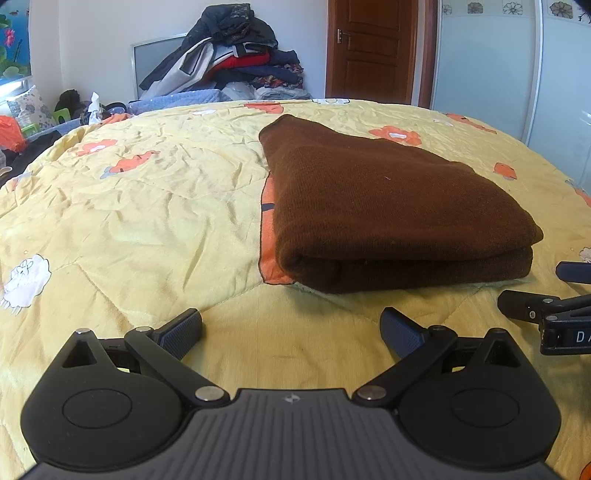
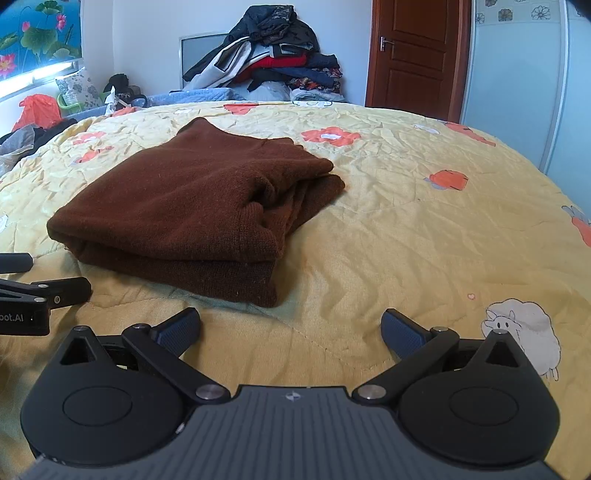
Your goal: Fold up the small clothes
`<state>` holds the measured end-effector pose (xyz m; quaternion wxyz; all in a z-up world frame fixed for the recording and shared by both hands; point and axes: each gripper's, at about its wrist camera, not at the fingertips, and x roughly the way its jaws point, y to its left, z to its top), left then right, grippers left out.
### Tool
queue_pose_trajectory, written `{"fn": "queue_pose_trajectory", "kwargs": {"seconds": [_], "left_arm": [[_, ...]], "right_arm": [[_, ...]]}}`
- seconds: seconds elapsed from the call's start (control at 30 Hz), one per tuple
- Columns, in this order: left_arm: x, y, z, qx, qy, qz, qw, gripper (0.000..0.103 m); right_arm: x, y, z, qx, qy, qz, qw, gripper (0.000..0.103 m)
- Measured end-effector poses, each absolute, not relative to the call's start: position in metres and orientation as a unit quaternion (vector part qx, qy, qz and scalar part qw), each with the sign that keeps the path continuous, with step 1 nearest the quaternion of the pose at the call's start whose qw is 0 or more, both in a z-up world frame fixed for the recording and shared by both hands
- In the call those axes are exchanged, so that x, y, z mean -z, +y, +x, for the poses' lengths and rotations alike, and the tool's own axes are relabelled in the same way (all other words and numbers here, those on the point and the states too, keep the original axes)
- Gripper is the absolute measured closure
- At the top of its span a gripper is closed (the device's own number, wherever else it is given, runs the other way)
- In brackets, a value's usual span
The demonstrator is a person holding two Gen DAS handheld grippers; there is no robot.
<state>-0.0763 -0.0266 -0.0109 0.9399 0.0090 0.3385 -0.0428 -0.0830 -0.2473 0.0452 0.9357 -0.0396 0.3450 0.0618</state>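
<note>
While both tongs gape, brown sweater folded — touching neither.

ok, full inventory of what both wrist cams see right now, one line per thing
brown knit garment: 1, dark brown, folded, on the quilt ahead of both grippers
quilt: 1, yellow with orange flower and white sheep prints, covers the bed
clothes pile: 1 heap, mixed dark, white, red, past the bed's far edge
door: 1, brown wood, shut, far wall
wardrobe panel: 1, pale, right of the door
lotus picture: 1, blue and green, far left
orange bag: 1, far left
left gripper: 1, black, open, low over the quilt, holds nothing
right gripper: 1, black, open, low over the quilt, holds nothing
</note>
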Motion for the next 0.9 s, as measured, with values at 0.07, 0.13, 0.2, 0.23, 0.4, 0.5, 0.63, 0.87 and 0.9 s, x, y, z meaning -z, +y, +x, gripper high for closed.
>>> {"fn": "queue_pose_trajectory", "kwargs": {"seconds": [0.07,0.13,0.2,0.23,0.4,0.5,0.63,0.87,0.9], "left_arm": [[0.011,-0.027,-0.076,0.041,0.339,0.009,0.940,0.000],[0.010,-0.027,-0.077,0.040,0.339,0.009,0.940,0.000],[0.010,-0.028,-0.077,0.039,0.339,0.008,0.940,0.000],[0.010,-0.027,-0.077,0.038,0.338,0.008,0.940,0.000],[0.010,-0.027,-0.078,0.034,0.338,0.007,0.940,0.000],[0.010,-0.028,-0.078,0.032,0.338,0.007,0.941,0.000],[0.011,-0.028,-0.078,0.031,0.338,0.007,0.941,0.000],[0.010,-0.027,-0.079,0.027,0.338,0.005,0.941,0.000],[0.010,-0.027,-0.079,0.027,0.338,0.005,0.941,0.000]], "right_arm": [[-0.046,-0.247,-0.082,-0.061,0.346,-0.039,0.936,0.000],[-0.046,-0.244,-0.082,-0.054,0.346,-0.037,0.936,0.000],[-0.046,-0.239,-0.079,-0.043,0.347,-0.035,0.936,0.000],[-0.046,-0.236,-0.079,-0.036,0.346,-0.033,0.937,0.000],[-0.045,-0.234,-0.081,-0.025,0.344,-0.028,0.938,0.000],[-0.045,-0.234,-0.083,-0.023,0.343,-0.028,0.938,0.000],[-0.045,-0.233,-0.085,-0.022,0.343,-0.028,0.939,0.000],[-0.045,-0.233,-0.086,-0.022,0.343,-0.027,0.939,0.000],[-0.045,-0.233,-0.086,-0.022,0.343,-0.028,0.939,0.000]]}}
